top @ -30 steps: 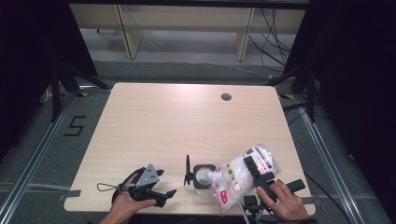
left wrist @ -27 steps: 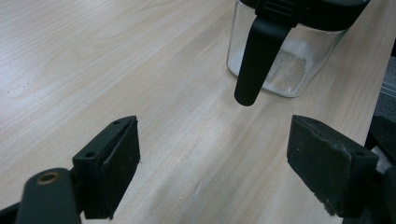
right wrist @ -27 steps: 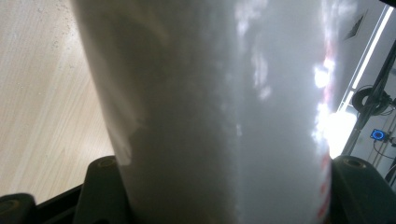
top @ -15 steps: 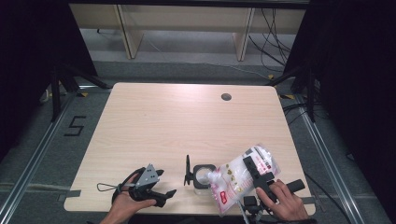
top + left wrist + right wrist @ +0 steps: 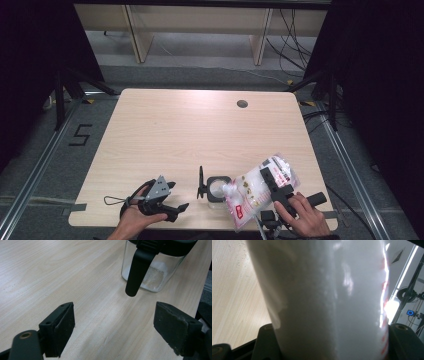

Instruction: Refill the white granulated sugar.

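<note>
A small glass jar [image 5: 218, 189] with a black rim stands near the table's front edge, its black lid [image 5: 201, 183] flipped up at its left. In the left gripper view the jar [image 5: 152, 272] holds a little white powder. My right gripper [image 5: 273, 181] is shut on a clear bag of white granules [image 5: 252, 192] with red print, tilted so its lower corner hangs over the jar's mouth. The bag [image 5: 324, 295] sits squeezed between that gripper's jaws [image 5: 332, 342]. My left gripper [image 5: 177, 196] rests open on the table left of the jar, nothing between its pads [image 5: 61, 327].
The light wooden table [image 5: 200, 130] has a round cable hole [image 5: 242, 104] at its far right. Shelving legs and cables stand on the floor beyond the far edge. Black stands flank the table on both sides.
</note>
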Motion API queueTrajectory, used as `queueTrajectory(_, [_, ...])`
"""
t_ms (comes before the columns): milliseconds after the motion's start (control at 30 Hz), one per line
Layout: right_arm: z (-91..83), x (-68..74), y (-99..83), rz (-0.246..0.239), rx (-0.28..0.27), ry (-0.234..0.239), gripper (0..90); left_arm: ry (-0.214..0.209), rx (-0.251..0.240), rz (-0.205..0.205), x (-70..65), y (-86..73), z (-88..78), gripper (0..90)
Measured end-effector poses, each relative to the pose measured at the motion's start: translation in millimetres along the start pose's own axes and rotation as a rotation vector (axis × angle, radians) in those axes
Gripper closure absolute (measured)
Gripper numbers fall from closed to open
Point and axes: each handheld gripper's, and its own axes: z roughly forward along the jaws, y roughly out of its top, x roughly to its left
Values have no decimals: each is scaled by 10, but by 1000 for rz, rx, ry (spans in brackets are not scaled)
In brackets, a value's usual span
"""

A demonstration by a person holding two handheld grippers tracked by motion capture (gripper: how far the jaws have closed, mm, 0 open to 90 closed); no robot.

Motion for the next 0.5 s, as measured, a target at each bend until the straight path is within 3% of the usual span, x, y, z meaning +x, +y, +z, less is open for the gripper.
queueTrajectory(33, [-3, 2, -1, 2, -2, -2, 410, -1, 0, 16, 11, 4, -5, 169])
queueTrajectory(100, [-2, -6, -4, 3, 0, -9, 410, 0, -19, -34, -18, -6, 13, 169])
queueTrajectory(133, [-2, -7, 4, 0, -3, -19, 410, -4, -16, -32, -16, -5, 12, 169])
queueTrajectory(167, [-3, -6, 1, -10, -3, -6, 410, 0, -3, -11, -3, -4, 2, 169])
queueTrajectory(333, [3, -4, 2, 3, -8, -18, 411, -10, 13, -5, 3, 2, -6, 170])
queueTrajectory(400, [0, 3, 1, 12, -5, -13, 412, -3, 4, 26, 16, 8, -6, 169])
queueTrajectory(433, [4, 1, -1, 13, -7, -13, 412, -1, 2, -5, -1, -2, 0, 169])
queueTrajectory(500, [6, -6, 2, 2, -7, -15, 413, -2, 2, -7, -2, -1, 0, 169])
